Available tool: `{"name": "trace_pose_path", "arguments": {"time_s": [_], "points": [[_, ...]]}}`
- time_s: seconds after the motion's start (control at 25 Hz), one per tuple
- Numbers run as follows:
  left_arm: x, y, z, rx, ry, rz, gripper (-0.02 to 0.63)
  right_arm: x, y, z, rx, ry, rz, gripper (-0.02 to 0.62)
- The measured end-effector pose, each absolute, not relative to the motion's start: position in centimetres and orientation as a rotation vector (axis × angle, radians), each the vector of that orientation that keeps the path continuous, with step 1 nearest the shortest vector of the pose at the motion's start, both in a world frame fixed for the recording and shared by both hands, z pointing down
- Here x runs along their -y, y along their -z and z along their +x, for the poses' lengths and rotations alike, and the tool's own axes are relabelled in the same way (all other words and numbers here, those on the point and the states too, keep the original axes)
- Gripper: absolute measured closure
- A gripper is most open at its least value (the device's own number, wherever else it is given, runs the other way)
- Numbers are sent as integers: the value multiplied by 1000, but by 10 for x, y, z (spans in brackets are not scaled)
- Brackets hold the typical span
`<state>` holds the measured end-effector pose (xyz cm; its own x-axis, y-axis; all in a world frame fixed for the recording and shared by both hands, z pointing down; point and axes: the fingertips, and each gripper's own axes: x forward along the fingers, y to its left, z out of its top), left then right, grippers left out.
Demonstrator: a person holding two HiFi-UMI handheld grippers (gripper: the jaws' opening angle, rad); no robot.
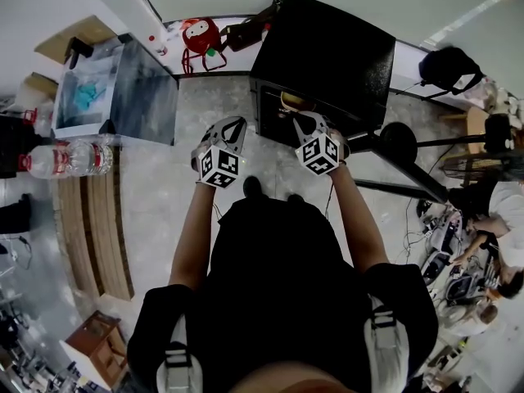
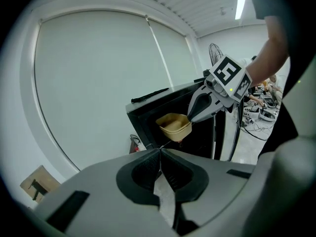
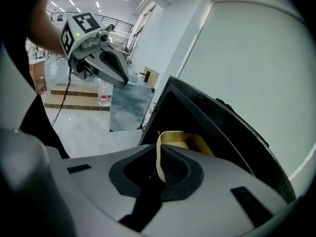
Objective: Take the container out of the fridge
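A small black fridge [image 1: 327,47] stands open in front of me. In the right gripper view my right gripper [image 3: 159,162] is shut on the near rim of a tan, shallow container [image 3: 190,141], which sits at the fridge [image 3: 222,117] opening. The left gripper view shows the same container [image 2: 175,126] hanging from the right gripper [image 2: 190,118] just outside the dark fridge [image 2: 158,110] cavity. My left gripper [image 2: 160,154] is shut with nothing in it and hovers to the left of the fridge, apart from the container. From the head view, the left gripper [image 1: 232,127] and right gripper [image 1: 304,121] are side by side.
A grey box with a glass top [image 1: 123,84] stands left of the fridge, with a water bottle [image 1: 65,158] and wooden steps [image 1: 94,228] beside it. A red toy [image 1: 201,35] lies behind. A black stand [image 1: 401,142] and seated people are at the right.
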<state>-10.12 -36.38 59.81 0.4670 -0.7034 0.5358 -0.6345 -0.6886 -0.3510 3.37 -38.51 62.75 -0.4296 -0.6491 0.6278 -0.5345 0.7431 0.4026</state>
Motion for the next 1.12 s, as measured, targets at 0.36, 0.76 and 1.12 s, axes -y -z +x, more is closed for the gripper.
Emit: {"name": "trace_pose_path", "arguments": {"time_s": [0.36,0.76,1.12], "points": [[375,-602,-126,-1189,1021,-2611,581,403,-639,22,2058,198,855,522],[381,-608,-147,-1171,1032,-2619,581,414,-658,18,1970,200,800,508],[384,-614,-158,-1158,1055,-2607,581,421,-665,21,1895,270,759,532]]}}
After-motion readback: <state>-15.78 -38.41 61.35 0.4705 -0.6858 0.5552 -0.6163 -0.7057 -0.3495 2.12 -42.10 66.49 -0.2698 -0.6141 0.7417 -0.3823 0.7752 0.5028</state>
